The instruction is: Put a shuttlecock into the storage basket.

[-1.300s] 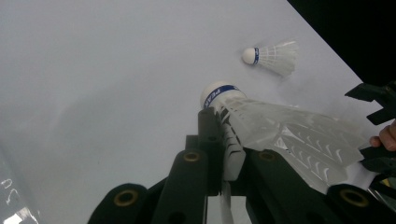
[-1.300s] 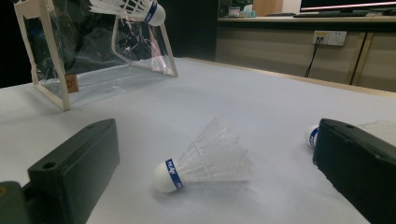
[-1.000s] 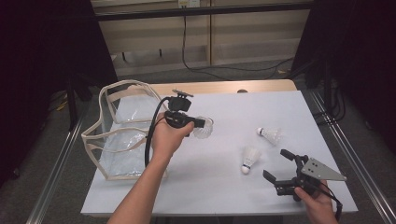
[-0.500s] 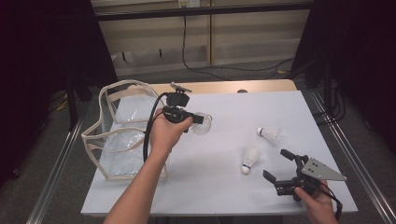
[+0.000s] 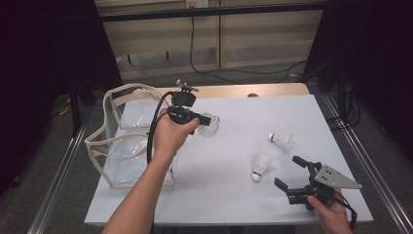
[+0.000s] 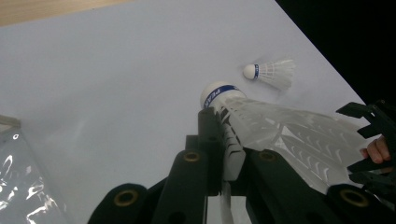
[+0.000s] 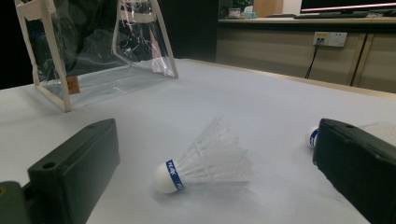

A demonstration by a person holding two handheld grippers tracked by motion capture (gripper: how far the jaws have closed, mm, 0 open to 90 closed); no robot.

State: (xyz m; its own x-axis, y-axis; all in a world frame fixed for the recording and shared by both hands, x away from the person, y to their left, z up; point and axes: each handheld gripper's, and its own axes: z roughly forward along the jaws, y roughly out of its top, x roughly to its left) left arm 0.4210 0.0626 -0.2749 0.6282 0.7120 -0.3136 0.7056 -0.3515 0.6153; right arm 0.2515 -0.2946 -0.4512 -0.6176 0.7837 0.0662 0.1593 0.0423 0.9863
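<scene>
A: Any writing you can read?

B: Each shuttlecock has a blue band around its white cork with white lettering. On the held shuttlecock (image 6: 261, 126) the letters look like "PE" and then blur. On the near shuttlecock (image 7: 205, 158) the print is too small to make out. A small brown tag sits on the bag's lower edge, unreadable.

A: And the bag?

B: A clear plastic tote bag (image 5: 127, 141) with cream trim stands at the left of the white tabletop (image 5: 243, 195). I cannot tell whether anything lies inside it.

A: The grippers?

B: The left gripper (image 5: 202, 119) is raised just right of the bag, its fingers (image 6: 208, 144) clenched on the held shuttlecock's feather skirt. The right gripper (image 5: 291, 173) rests at the near right corner, fingers (image 7: 74, 163) spread wide and released, with the near shuttlecock lying on the tabletop in front of them. A far shuttlecock (image 5: 281, 141) lies beyond it, to the right.
</scene>
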